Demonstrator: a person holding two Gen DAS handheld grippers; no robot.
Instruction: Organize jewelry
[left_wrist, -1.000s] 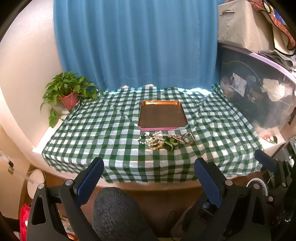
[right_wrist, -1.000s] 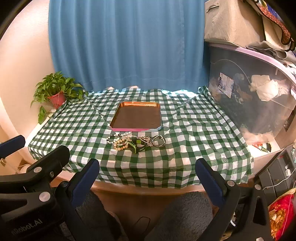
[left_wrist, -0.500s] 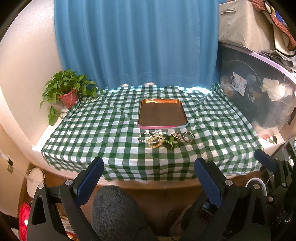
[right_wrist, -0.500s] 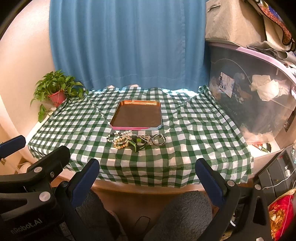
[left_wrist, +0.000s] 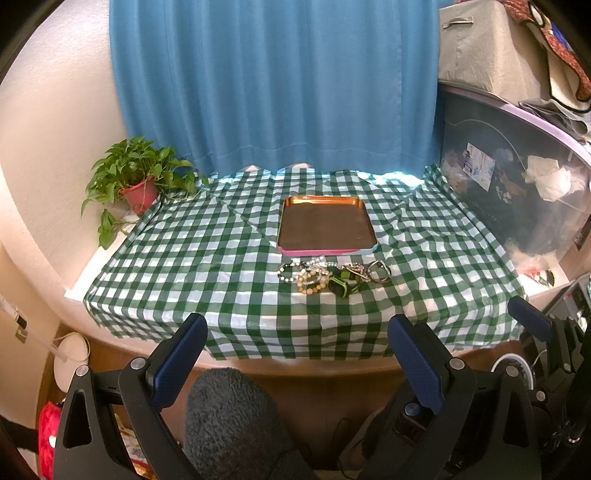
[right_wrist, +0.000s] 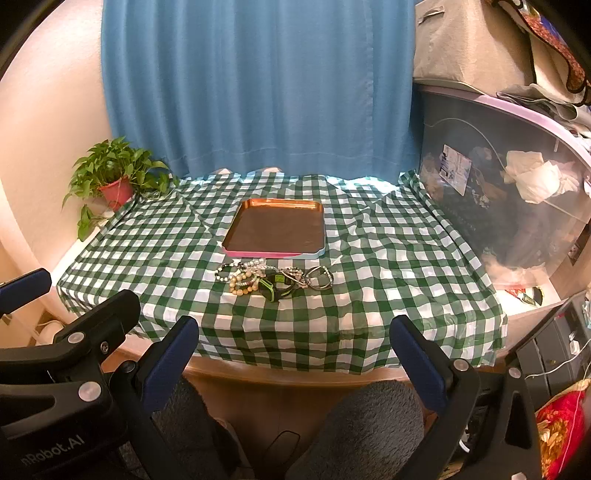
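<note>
A pile of jewelry (left_wrist: 330, 275) lies on the green checked tablecloth: bead bracelets, a black and green band, metal rings. It also shows in the right wrist view (right_wrist: 275, 280). An empty copper tray with a pink rim (left_wrist: 327, 227) (right_wrist: 277, 229) sits just behind the pile. My left gripper (left_wrist: 297, 328) is open and empty, held off the table's near edge. My right gripper (right_wrist: 293, 330) is open and empty, also short of the table, to the right of the left one.
A potted plant (left_wrist: 138, 179) stands at the table's back left corner. A large clear storage bin (left_wrist: 517, 192) with a grey box on top borders the right side. A blue curtain (left_wrist: 273, 81) hangs behind. The table's wooden front edge (right_wrist: 295, 376) is below.
Both grippers have crept slightly toward the table and lowered a little; the table appears marginally nearer. Nothing on the table has moved and both jaws stay open.
</note>
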